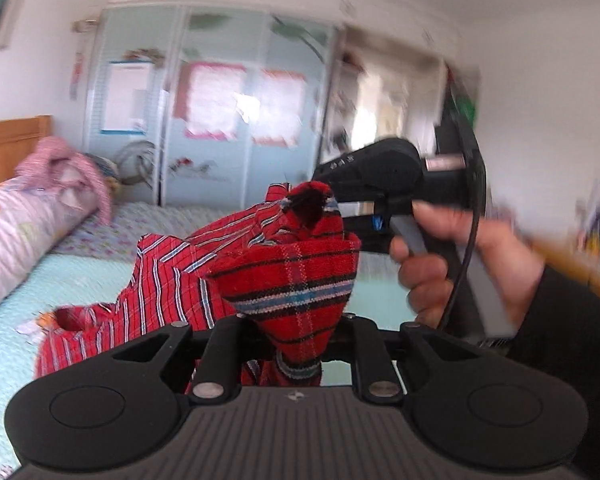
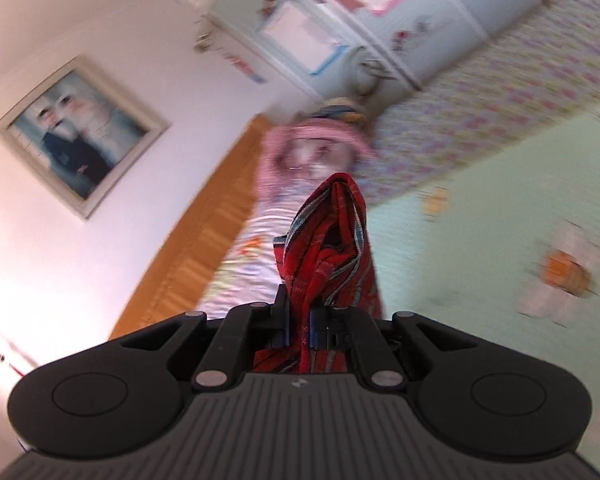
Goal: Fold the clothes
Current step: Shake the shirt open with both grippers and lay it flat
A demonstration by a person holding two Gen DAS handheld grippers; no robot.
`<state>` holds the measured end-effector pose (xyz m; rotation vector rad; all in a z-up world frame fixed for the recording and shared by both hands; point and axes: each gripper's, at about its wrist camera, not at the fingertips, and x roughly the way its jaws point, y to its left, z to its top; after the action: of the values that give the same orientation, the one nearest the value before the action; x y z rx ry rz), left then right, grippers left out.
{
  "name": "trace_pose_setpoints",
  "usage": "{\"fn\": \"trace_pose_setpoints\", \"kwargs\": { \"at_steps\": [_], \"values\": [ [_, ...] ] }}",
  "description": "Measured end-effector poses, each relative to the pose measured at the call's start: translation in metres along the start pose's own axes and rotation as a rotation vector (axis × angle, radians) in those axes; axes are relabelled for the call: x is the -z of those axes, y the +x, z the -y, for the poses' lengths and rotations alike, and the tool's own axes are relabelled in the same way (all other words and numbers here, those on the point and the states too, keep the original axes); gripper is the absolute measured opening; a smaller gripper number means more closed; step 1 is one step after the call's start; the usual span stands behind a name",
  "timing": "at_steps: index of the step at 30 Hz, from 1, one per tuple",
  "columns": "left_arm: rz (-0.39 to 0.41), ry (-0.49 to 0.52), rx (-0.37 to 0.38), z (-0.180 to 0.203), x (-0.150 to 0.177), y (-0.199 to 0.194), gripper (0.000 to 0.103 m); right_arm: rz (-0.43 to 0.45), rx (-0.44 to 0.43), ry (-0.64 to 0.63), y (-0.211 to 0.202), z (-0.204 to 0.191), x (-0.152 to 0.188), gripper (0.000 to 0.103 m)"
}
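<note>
Shirt, red plaid with blue and black stripes, kind of a soft woven fabric, is bunched up and hanging in the air over the bed. My left claw is clamped on one crumpled wad of it, and my right claw is pinching another fold that sticks up in a narrow ridge. Rest of it droops left toward the mint quilted bedspread. Everything's pretty blurry.
</note>
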<state>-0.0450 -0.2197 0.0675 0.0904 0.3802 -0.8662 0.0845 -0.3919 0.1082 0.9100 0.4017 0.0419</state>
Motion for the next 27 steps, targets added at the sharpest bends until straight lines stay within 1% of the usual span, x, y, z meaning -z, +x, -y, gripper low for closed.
{"fn": "trace_pose_setpoints", "kwargs": {
  "at_steps": [2,3,4,5,7,8,9,10,11,13,14,15,16,17,19,21,23,25,26,27],
  "values": [
    [-0.081,0.078,0.0,0.047,0.054,0.04,0.017,-0.01,0.055,0.04,-0.018,0.071,0.016,0.009],
    [-0.121,0.12,0.0,0.069,0.081,0.06,0.018,-0.014,0.089,0.065,-0.028,0.113,0.028,0.009],
    [-0.169,0.156,0.007,0.088,0.108,0.078,0.018,-0.019,0.124,0.084,-0.036,0.146,0.042,0.009],
    [-0.227,0.185,0.022,0.103,0.135,0.093,0.018,-0.025,0.16,0.103,-0.043,0.179,0.056,0.009],
    [-0.343,0.244,0.053,0.133,0.19,0.123,0.018,-0.064,0.245,0.15,-0.055,0.247,0.091,0.009],
    [-0.378,0.276,0.058,0.144,0.21,0.132,0.018,-0.073,0.282,0.164,-0.062,0.273,0.107,0.01],
    [-0.383,0.313,0.051,0.151,0.22,0.133,0.019,-0.07,0.293,0.199,-0.07,0.294,0.122,0.014],
    [-0.379,0.349,0.041,0.155,0.228,0.131,0.024,-0.066,0.302,0.235,-0.078,0.315,0.137,0.016],
    [-0.366,0.38,0.028,0.153,0.228,0.129,0.026,-0.047,0.283,0.276,-0.089,0.326,0.146,0.018],
    [-0.36,0.405,0.023,0.143,0.224,0.126,0.036,0.025,0.217,0.323,-0.113,0.337,0.157,0.022],
    [-0.36,0.397,0.029,0.138,0.221,0.122,0.039,0.064,0.19,0.328,-0.124,0.334,0.159,0.031],
    [-0.36,0.369,0.043,0.132,0.216,0.117,0.046,0.104,0.162,0.334,-0.134,0.332,0.161,0.04],
    [-0.359,0.342,0.056,0.126,0.212,0.112,0.05,0.143,0.135,0.339,-0.144,0.329,0.162,0.044],
    [-0.359,0.298,0.071,0.118,0.207,0.106,0.05,0.181,0.12,0.328,-0.155,0.32,0.165,0.047],
    [-0.355,0.188,0.099,0.099,0.196,0.091,0.05,0.221,0.077,0.292,-0.176,0.305,0.171,0.048],
    [-0.326,0.161,0.101,0.089,0.187,0.067,0.051,0.219,0.072,0.26,-0.189,0.284,0.189,0.048],
    [-0.304,0.151,0.108,0.075,0.184,0.043,0.053,0.207,0.098,0.245,-0.199,0.269,0.215,0.049],
    [-0.298,0.124,0.104,0.057,0.187,0.029,0.054,0.211,0.12,0.215,-0.209,0.256,0.239,0.049],
    [-0.3,0.103,0.09,0.048,0.189,0.021,0.054,0.21,0.118,0.19,-0.211,0.247,0.251,0.05],
    [-0.302,0.078,0.074,0.038,0.193,0.015,0.054,0.207,0.117,0.166,-0.213,0.238,0.264,0.056]
  ]
}}
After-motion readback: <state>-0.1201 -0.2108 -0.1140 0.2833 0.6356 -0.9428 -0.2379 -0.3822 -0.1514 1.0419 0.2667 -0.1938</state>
